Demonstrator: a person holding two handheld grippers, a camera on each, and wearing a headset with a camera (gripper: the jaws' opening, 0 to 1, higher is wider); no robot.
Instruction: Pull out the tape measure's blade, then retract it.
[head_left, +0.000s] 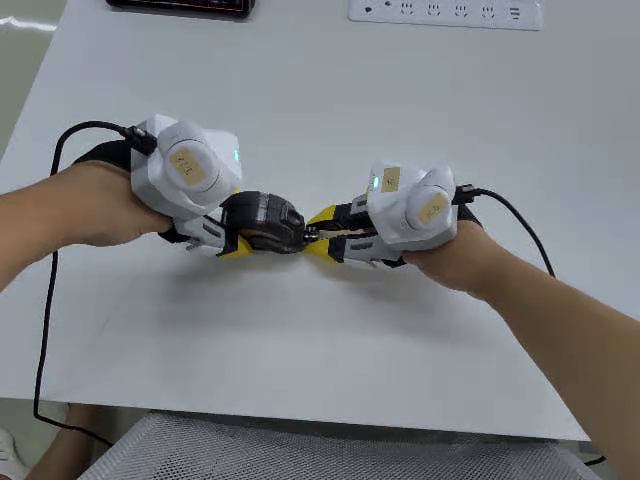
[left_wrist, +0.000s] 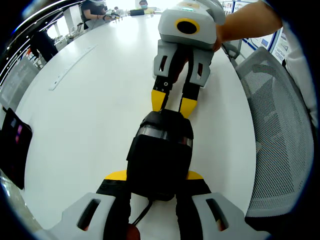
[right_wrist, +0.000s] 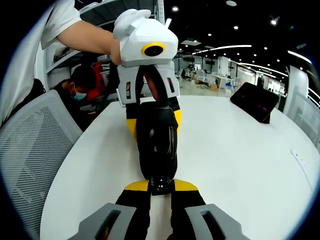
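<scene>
Left-hand tool: left gripper (left_wrist: 155, 176) was clamped across the black case of the tape measure (left_wrist: 160, 152), one jaw on each flat side.
Right-hand tool: right gripper (right_wrist: 161, 186) had its jaws drawn nearly together, and it looked to be pinching the blade hook (right_wrist: 161, 184) at the case's mouth.
Thing's place: the case sat between the two tools, low over the white table (head_left: 400, 110); whether it touched the top could not be told.
Blade: almost none was out, and the yellow tips of both tools stood just beside each other.
Step in hand: judged to be the very start of the pull-out.
How to do it well: the case needed a fixed hold, with the right tool drawing straight away along the blade's own line, without twist.
Risk: a weak pinch could have let the hook slip and snap back.
</scene>
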